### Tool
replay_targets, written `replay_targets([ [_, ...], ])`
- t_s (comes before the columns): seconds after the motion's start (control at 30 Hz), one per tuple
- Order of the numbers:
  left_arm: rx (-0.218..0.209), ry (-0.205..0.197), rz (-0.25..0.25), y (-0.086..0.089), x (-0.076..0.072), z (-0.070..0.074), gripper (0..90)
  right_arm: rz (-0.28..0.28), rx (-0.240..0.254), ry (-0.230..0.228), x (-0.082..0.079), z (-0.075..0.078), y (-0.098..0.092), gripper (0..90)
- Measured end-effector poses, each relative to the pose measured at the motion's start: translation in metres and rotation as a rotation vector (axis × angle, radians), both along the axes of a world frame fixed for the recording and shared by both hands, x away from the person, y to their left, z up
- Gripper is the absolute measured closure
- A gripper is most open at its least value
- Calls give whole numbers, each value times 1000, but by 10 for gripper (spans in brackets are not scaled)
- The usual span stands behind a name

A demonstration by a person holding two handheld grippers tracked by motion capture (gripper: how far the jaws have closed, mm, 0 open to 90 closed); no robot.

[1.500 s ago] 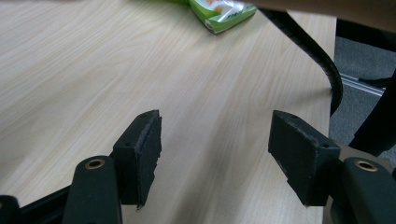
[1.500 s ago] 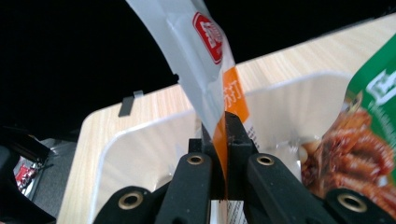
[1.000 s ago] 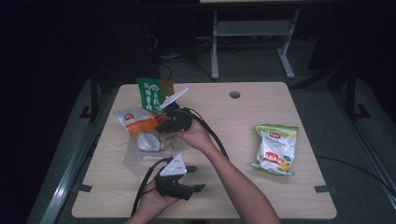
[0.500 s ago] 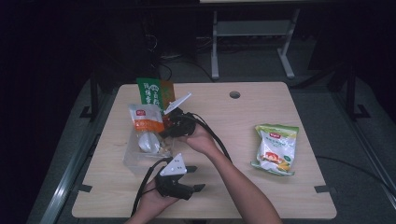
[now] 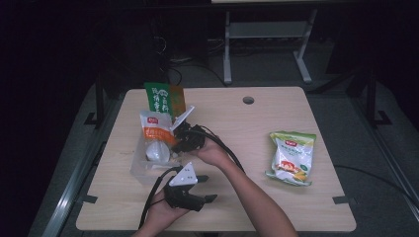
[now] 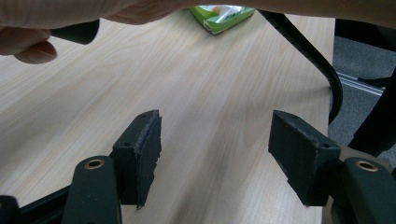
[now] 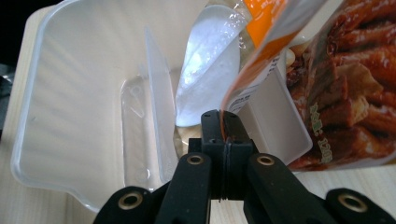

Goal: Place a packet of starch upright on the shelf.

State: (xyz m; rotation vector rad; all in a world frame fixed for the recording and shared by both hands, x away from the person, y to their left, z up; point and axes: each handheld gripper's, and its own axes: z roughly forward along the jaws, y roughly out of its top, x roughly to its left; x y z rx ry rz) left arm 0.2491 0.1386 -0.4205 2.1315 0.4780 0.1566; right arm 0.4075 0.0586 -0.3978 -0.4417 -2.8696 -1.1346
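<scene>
An orange snack bag [image 5: 156,132] hangs tilted over a clear plastic container [image 5: 140,165] at the table's left. My right gripper [image 5: 176,140] is shut on the bag's edge; in the right gripper view the orange film [image 7: 336,79] runs down between the closed jaws of the right gripper [image 7: 224,125]. The bag's white lower end [image 7: 205,70] rests inside the container [image 7: 79,84]. My left gripper [image 5: 208,188] lies near the front edge, open and pointing right. In the left gripper view the left gripper [image 6: 215,149] has only bare tabletop between its jaws.
A green bag [image 5: 158,98] and a brown packet [image 5: 178,101] stand behind the container. A green-and-white snack bag [image 5: 290,157] lies at the right, its corner showing as the green bag [image 6: 222,11]. A black cable [image 6: 310,51] crosses the table. A round hole [image 5: 248,100] sits near the far edge.
My right gripper has swung the orange bag from lying over the container to a steeper tilt, its white end now down inside. The left gripper has not moved.
</scene>
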Motion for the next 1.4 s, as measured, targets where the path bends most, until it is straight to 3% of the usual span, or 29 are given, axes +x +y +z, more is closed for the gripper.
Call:
replay_targets([
  [0.1, 3, 3, -2, 0, 0, 0, 340, 2, 0, 12, 0, -1, -1, 888],
  [0.2, 6, 2, -3, 0, 0, 0, 338, -6, 8, 22, 1, 1, -3, 815],
  [0.63, 6, 5, 10, 0, 1, 0, 308, -42, 117, 39, 0, 19, -28, 665],
  [1.03, 23, 2, 3, -2, 2, -1, 295, -97, 142, 34, -9, 32, -65, 592],
  [1.13, 25, 3, 4, -2, 2, -2, 293, -106, 140, 13, -10, 33, -77, 582],
  [1.4, 36, 5, -4, -4, 1, -3, 291, -162, 143, 31, -16, 36, -102, 539],
])
